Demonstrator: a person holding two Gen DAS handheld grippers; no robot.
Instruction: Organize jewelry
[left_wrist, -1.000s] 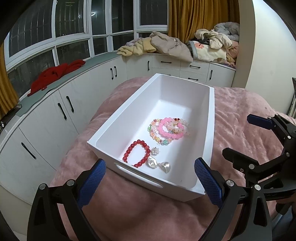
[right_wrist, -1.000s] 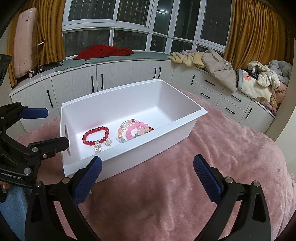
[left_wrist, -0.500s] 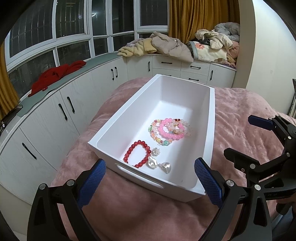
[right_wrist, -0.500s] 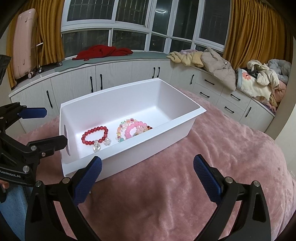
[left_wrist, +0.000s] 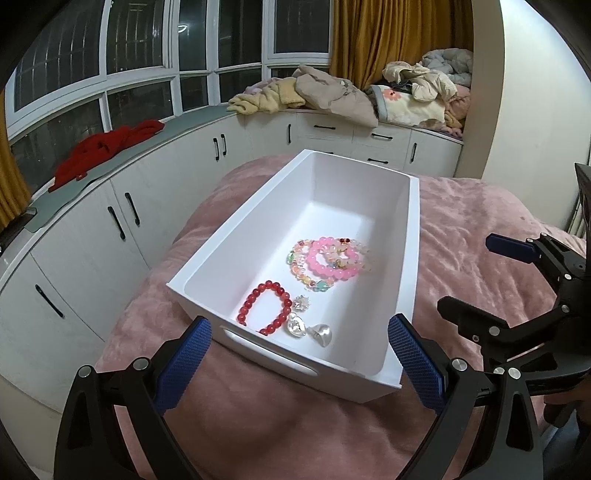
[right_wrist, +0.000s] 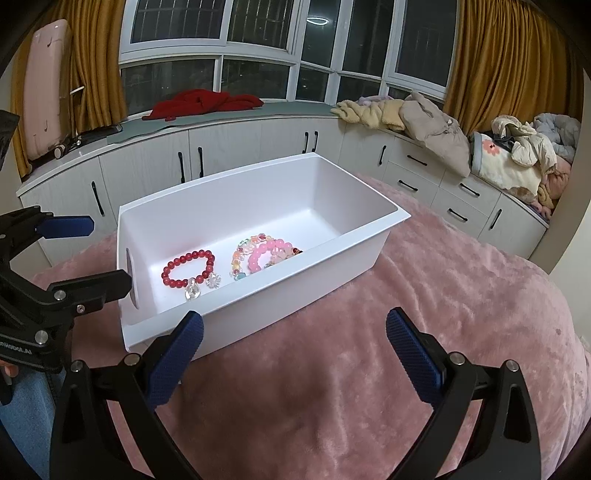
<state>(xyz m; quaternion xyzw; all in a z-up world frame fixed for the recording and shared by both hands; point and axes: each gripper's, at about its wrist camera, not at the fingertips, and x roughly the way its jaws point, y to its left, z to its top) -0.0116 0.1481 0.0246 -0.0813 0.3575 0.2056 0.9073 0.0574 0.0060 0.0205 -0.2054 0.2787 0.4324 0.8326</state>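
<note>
A white plastic box stands on a pink blanket. Inside lie a red bead bracelet, a pile of pink and multicoloured bead bracelets, and clear crystal charms. My left gripper is open and empty, just in front of the box's near end with the handle slot. My right gripper is open and empty, beside the box's long side. Each gripper shows in the other's view: the right one and the left one.
The pink blanket covers the bed under the box. White cabinets run along the window, with a red garment and heaps of clothes on top. A pink suitcase stands at far left.
Both views have shifted only slightly; the box sits a little lower and nearer in the left wrist view. The jewelry has not moved and both grippers stay open.
</note>
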